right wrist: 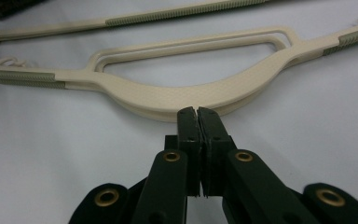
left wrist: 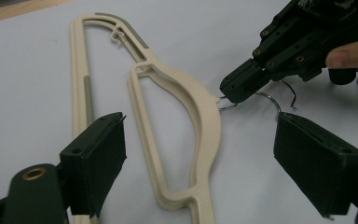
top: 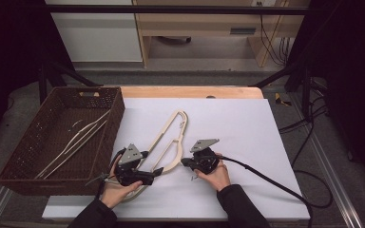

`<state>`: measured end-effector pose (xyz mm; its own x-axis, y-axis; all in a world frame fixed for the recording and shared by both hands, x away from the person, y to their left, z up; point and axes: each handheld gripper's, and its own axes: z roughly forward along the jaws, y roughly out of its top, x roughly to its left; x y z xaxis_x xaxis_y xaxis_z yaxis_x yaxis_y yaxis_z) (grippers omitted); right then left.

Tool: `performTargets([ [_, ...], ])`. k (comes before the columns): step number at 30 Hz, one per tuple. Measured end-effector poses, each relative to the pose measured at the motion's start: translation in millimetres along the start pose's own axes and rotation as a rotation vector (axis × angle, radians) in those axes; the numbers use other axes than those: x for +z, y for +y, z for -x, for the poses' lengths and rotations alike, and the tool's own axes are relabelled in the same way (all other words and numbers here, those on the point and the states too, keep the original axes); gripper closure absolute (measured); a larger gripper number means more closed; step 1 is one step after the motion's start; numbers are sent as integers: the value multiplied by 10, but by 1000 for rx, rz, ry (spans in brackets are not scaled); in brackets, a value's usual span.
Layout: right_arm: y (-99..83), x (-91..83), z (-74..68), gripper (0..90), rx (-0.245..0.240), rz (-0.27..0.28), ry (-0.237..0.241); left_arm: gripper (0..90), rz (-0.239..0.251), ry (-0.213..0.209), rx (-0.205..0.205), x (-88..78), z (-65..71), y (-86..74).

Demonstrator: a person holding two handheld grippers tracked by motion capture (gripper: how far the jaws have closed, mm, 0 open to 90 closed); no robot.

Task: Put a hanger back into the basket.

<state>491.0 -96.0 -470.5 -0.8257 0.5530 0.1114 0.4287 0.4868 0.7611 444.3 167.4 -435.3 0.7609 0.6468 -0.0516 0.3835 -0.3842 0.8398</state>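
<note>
The cream hanger (top: 168, 142) lay flat on the white surface (top: 247, 133), near its middle, with its curved neck toward you and its long bar stretching away toward the far edge. A thin wire hook (left wrist: 266, 99) stuck out from the neck on the side of your right hand. Your right tool (top: 186, 162) had its jaws pressed together right at that neck; in the left gripper view its tip sat where the hook meets the plastic, and the wire seemed pinched there, though the grip itself was too small to see clearly. In the right gripper view the two black jaws met with no gap, just touching the hanger's (right wrist: 177, 100) curved edge. Your left tool (top: 154, 173) stood with its jaws wide, nothing between the pads, one to each side of the hanger's (left wrist: 200, 116) near end. A brown basket (top: 24, 178) sat at the left of the surface, holding more cream hangers (top: 78, 137)
</note>
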Motion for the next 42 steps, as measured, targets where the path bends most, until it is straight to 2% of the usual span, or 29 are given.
performTargets([
  [1,5,-11,8,889,-14,4,8,168,-14,-3,7,39,13,13],
  [6,56,-67,-27,890,-18,8,4,201,-58,-20,46,231,94,81],
  [9,84,-93,-52,890,-26,7,-4,231,-95,-14,74,350,139,101],
  [10,96,-113,-51,890,-42,8,-4,248,-104,-11,82,377,147,100],
  [13,128,-163,-61,890,-49,13,-10,304,-147,1,94,475,157,87],
  [16,158,-218,-78,890,-34,6,-11,403,-182,5,99,550,148,78],
  [21,179,-247,-88,890,-36,5,-11,565,-226,11,119,627,182,81],
  [23,182,-251,-89,890,-41,6,-12,620,-243,-2,128,631,190,91],
  [26,181,-255,-90,889,-50,5,-15,704,-247,-5,138,629,233,101],
  [28,182,-254,-93,888,-47,8,-18,728,-257,5,158,626,250,105],
  [30,184,-261,-99,882,-46,10,-17,733,-252,6,158,625,255,104],
  [33,210,-336,-108,804,-58,44,-23,735,-259,15,159,569,257,120],
  [35,248,-455,-116,729,-62,95,-18,739,-263,24,166,530,247,129],
  [37,294,-594,-123,679,-71,155,-19,742,-250,27,152,489,236,143],
  [38,315,-684,-126,623,-72,186,-25,744,-247,29,149,474,236,149],
  [42,311,-932,-86,511,-57,251,-65,754,-239,44,153,396,225,169],
])
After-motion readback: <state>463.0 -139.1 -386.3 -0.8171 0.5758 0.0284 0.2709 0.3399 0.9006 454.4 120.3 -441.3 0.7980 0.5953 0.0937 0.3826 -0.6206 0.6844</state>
